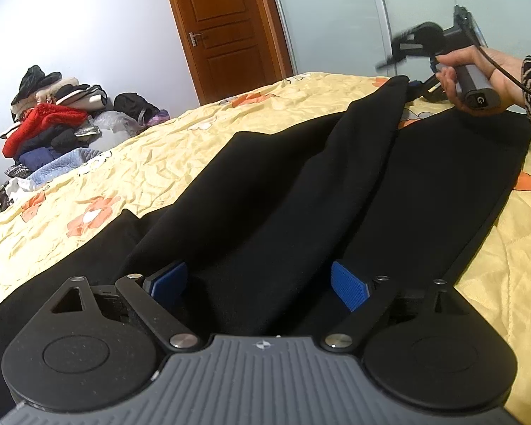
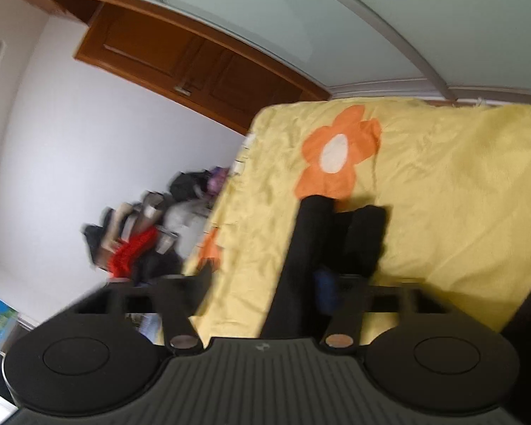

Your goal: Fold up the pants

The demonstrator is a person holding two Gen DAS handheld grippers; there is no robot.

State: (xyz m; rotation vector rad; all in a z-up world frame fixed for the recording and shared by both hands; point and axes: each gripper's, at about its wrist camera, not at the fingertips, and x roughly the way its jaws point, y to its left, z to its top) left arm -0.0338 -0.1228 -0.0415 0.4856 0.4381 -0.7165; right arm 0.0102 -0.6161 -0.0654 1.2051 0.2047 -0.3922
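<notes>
Black pants (image 1: 272,191) lie lengthwise on a yellow flowered bedspread (image 1: 131,163), the legs running away toward the far right. My left gripper (image 1: 260,287) stands open low over the near end, with cloth lying between its wide-set blue pads (image 1: 350,290). A hand holds my right gripper (image 1: 419,86) at the far leg end. In the blurred right wrist view the right gripper (image 2: 267,283) straddles a strip of the pants (image 2: 301,248). Its blue pad (image 2: 325,290) is at the cloth. Bedspread (image 2: 442,194) shows between the other finger and the cloth.
A heap of clothes (image 1: 53,124) sits on the floor beyond the bed's left edge. A brown wooden door (image 1: 223,24) and a pale wardrobe panel (image 1: 329,17) stand behind the bed. A cable (image 1: 506,74) trails from the right gripper's handle.
</notes>
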